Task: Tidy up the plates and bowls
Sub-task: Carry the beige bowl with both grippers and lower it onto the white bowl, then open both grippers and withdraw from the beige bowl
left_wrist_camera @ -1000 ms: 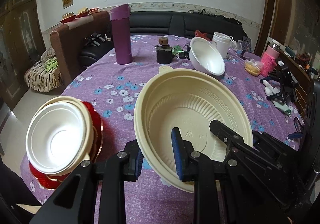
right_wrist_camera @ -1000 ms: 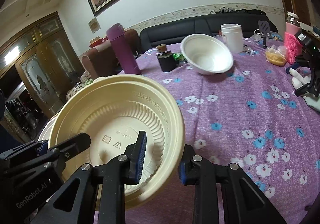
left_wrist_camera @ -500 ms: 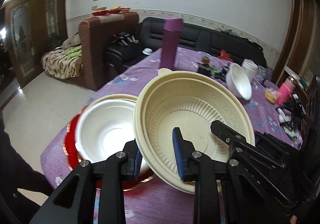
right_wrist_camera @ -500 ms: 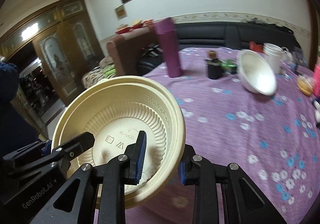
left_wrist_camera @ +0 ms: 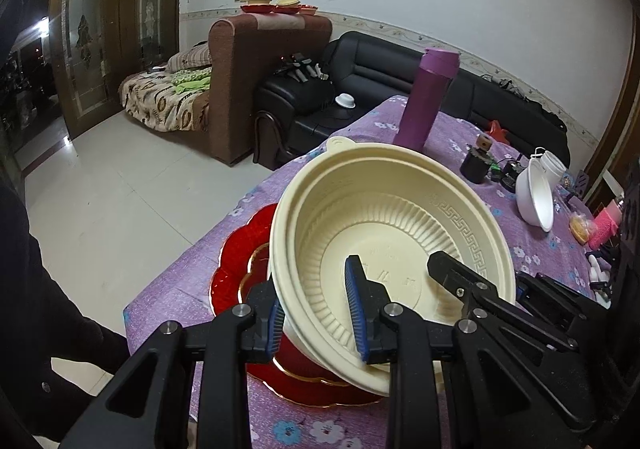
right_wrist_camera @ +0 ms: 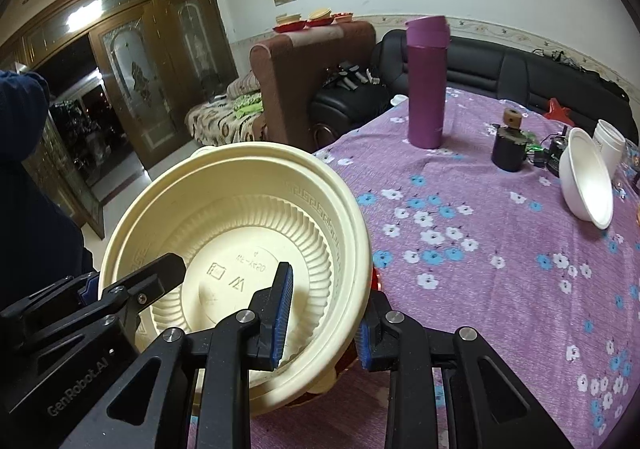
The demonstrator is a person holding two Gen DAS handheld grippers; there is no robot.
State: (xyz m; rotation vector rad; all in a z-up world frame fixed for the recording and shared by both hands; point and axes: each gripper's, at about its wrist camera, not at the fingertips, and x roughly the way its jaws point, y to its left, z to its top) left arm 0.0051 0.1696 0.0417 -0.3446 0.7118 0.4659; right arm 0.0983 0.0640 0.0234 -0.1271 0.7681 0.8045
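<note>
cream bowl: i have the cream bowl (left_wrist_camera: 392, 233) pinched by its rim on two sides, tilted toward me, hanging over the red plate (left_wrist_camera: 240, 249) at the near corner of the table (right_wrist_camera: 500, 289).
left gripper: my left gripper (left_wrist_camera: 316, 313) is clamped on the bowl's near-left wall, one blue pad inside, one outside.
right gripper: my right gripper (right_wrist_camera: 322, 313) is pinched on the opposite rim the same way, one pad inside the bowl and one under the lip.
what sits below: i can't see past the bowl to tell what else rests on the plate; a pale edge peeks out under it in the right view.
risk, tilt: the bowl is not level, so if i let go now i judge it would land on one edge and slide or rock off the stack.
risk, uneven release: opening one claw before the other could swing the bowl and drag the plate toward the table edge, which is just beside it.
risk, thin wall: the plastic looks flexible; squeezing harder may buckle the rim and pop it free.
white bowl: the white bowl (right_wrist_camera: 586, 185) lies tipped, well apart on the far side, not yet collected.
</note>
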